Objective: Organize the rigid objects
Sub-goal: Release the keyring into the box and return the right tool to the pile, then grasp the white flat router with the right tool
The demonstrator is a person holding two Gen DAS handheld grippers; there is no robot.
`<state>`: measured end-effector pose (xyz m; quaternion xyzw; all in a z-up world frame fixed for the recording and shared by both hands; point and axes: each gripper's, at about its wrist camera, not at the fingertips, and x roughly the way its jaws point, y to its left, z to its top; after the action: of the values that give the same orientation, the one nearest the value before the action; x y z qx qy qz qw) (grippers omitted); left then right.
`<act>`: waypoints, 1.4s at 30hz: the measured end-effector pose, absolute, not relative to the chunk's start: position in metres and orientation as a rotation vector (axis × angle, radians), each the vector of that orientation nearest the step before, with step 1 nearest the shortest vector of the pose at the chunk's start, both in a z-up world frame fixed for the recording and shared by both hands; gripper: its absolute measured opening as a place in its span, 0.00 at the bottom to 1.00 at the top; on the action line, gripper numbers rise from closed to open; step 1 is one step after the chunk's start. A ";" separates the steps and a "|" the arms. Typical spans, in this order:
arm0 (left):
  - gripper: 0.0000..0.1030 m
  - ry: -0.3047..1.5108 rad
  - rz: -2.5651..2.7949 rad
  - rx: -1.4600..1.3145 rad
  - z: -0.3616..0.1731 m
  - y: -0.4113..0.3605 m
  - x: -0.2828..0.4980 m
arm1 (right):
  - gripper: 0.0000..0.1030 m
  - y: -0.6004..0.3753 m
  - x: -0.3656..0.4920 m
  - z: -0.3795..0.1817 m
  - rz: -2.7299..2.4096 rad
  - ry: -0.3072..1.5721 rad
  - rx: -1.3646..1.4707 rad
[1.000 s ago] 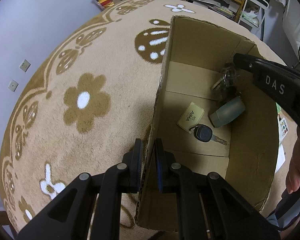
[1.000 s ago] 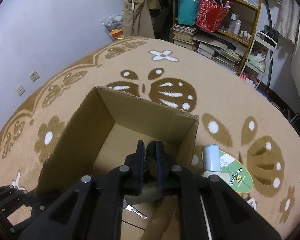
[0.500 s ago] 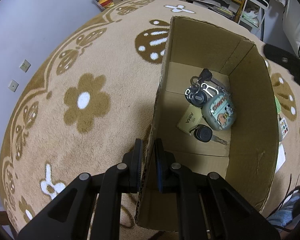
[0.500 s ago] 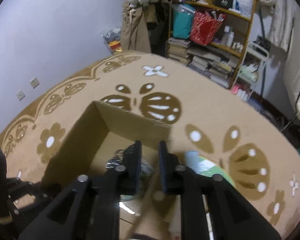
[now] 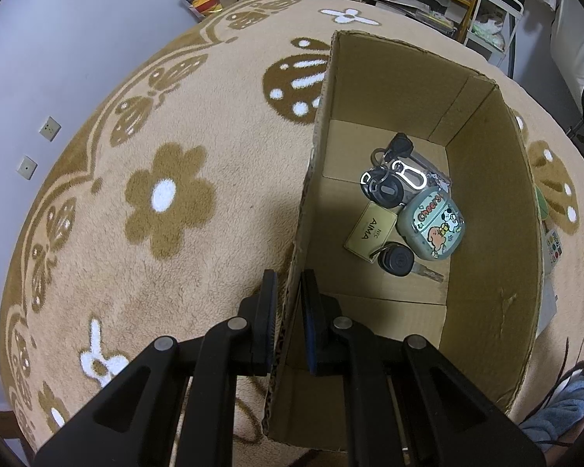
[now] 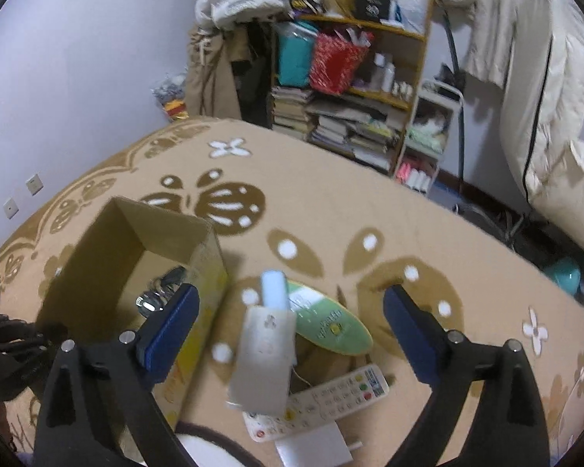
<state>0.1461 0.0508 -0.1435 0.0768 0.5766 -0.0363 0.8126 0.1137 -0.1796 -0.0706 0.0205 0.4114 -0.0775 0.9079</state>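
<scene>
My left gripper (image 5: 288,311) is shut on the near left wall of an open cardboard box (image 5: 315,179) standing on the carpet. Inside the box lie a key bunch with a carabiner (image 5: 393,179), a green cartoon earbud case (image 5: 432,229), a tan AIMA card (image 5: 372,229) and a black car key (image 5: 399,260). My right gripper (image 6: 292,319) is open and empty above the carpet right of the box (image 6: 97,257). Below it lie a white power strip (image 6: 264,354), a pale blue tube (image 6: 273,288), a green oval pack (image 6: 327,319), a white remote (image 6: 323,401) and a white charger (image 6: 315,447).
The beige carpet (image 5: 167,202) with brown flower and butterfly patterns spreads around the box. A cluttered bookshelf (image 6: 346,89) and hanging clothes (image 6: 533,78) stand at the back wall. A teal object (image 6: 564,276) lies at the far right.
My right gripper let go of the key bunch and earbud case into the box, then rose out, moved right and opened wide. My left gripper has stayed on the box wall.
</scene>
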 end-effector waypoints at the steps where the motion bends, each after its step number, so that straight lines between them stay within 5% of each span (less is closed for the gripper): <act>1: 0.11 1.231 -0.078 0.165 -0.144 0.051 0.146 | 0.97 -0.184 0.113 -0.075 -0.170 0.859 0.056; 24: 0.11 1.228 -0.069 0.171 -0.144 0.049 0.146 | 0.97 -0.190 0.121 -0.146 -0.153 0.948 0.196; 29: 0.11 1.225 -0.070 0.181 -0.144 0.048 0.146 | 0.88 -0.185 0.125 -0.155 -0.124 0.963 0.215; 31: 0.11 1.224 -0.069 0.184 -0.144 0.048 0.146 | 0.70 -0.182 0.127 -0.161 -0.115 0.976 0.225; 36: 0.11 1.225 -0.069 0.182 -0.144 0.048 0.146 | 0.55 -0.178 0.130 -0.177 -0.099 1.025 0.243; 42: 0.11 1.227 -0.069 0.176 -0.144 0.048 0.147 | 0.50 -0.175 0.130 -0.184 -0.113 1.059 0.204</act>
<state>0.1466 0.0480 -0.1442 0.0824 0.5749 -0.0324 0.8134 0.1304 -0.1748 -0.1838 0.0972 0.5038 -0.0536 0.8567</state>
